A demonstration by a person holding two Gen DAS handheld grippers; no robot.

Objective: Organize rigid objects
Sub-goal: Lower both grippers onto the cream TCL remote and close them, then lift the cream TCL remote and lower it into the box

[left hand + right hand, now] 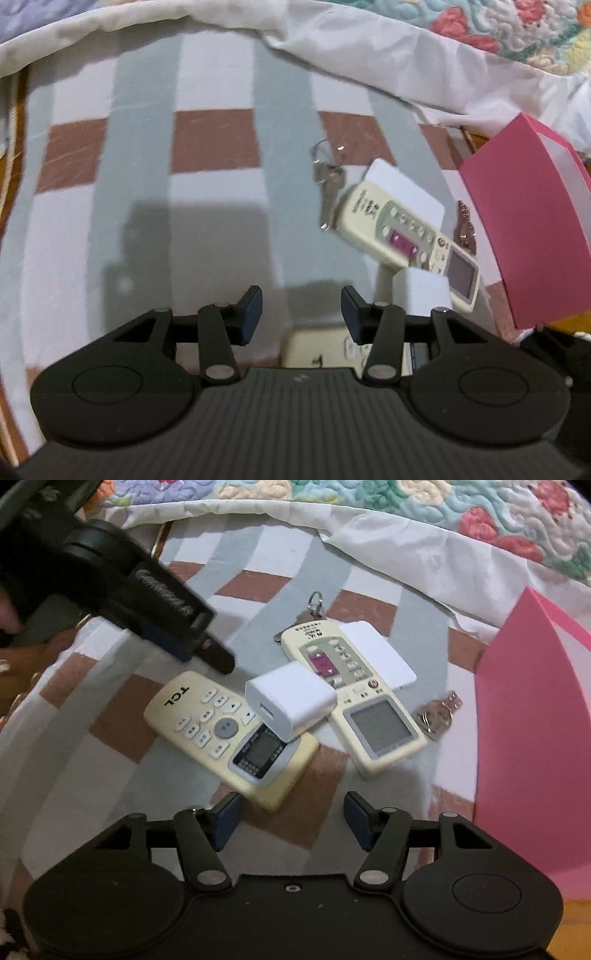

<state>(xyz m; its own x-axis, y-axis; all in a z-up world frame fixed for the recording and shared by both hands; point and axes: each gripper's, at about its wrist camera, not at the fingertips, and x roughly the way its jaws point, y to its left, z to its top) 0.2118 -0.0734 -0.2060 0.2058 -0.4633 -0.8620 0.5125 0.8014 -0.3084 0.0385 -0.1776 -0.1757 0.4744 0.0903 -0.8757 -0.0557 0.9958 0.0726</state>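
Observation:
A cream TCL remote (221,731) lies on the checked cloth with a white charger cube (291,701) resting on its screen end. A second cream remote (354,698) with a purple panel lies to the right, over a white card (384,653) and a key ring (314,603). A metal watch (437,714) lies beside it. My right gripper (291,819) is open and empty, just short of the TCL remote. My left gripper (301,314) is open and empty, above that remote's end (314,347); the second remote (410,236), cube (421,291) and keys (328,181) lie ahead to its right.
A pink box (535,738) stands at the right, also in the left wrist view (524,229). A white sheet (406,550) and floral quilt (480,509) are bunched along the back. The left gripper's body (110,576) hangs over the cloth's left part.

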